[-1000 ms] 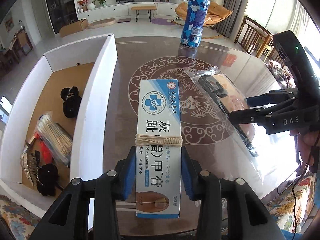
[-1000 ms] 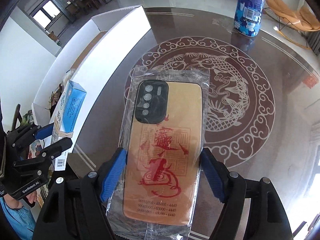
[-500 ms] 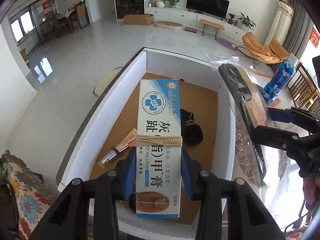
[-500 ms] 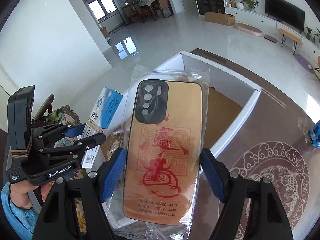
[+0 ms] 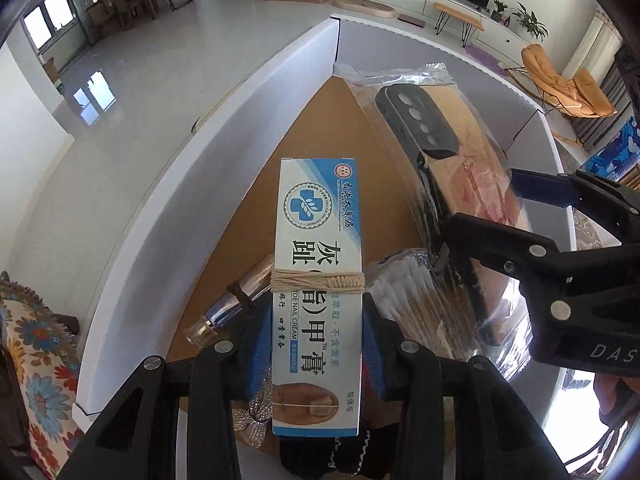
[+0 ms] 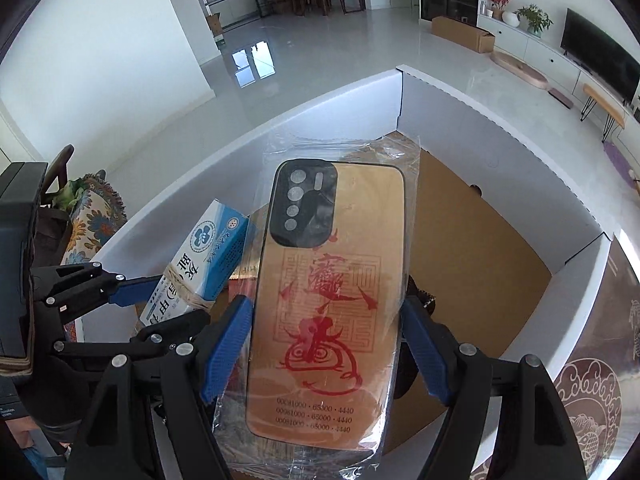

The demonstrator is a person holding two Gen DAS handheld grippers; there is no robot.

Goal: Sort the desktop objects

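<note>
Your left gripper (image 5: 318, 344) is closed on a blue-and-white box of nail cream (image 5: 318, 280), its blue pads pressing the box's two long sides just below a band of string wound round the middle. You hold the box over the white-walled cardboard bin (image 5: 240, 128), pointing toward its far corner. Beneath the box, on the bin's brown floor, lie a silver tube with a clear cap (image 5: 236, 300) on the left and a packet of cotton swabs (image 5: 412, 292) on the right. A sparkly trinket (image 5: 258, 408) and something black with white stitching (image 5: 348, 452) lie nearest you, partly hidden by the box.

Your right gripper (image 6: 326, 348) is clamped on a phone case (image 6: 328, 296), gold with a red seal design and a black camera block, sealed in a clear plastic bag. The blue pads grip its long edges about midway along. You hold it above the same bin, camera end toward the far wall. In the right wrist view, the nail cream box (image 6: 204, 264) and left gripper (image 6: 168, 300) sit just to the left of the case; whether they touch the bag cannot be told. At the right edge lies the dark table (image 6: 608, 320) with its pale carved pattern.
</note>
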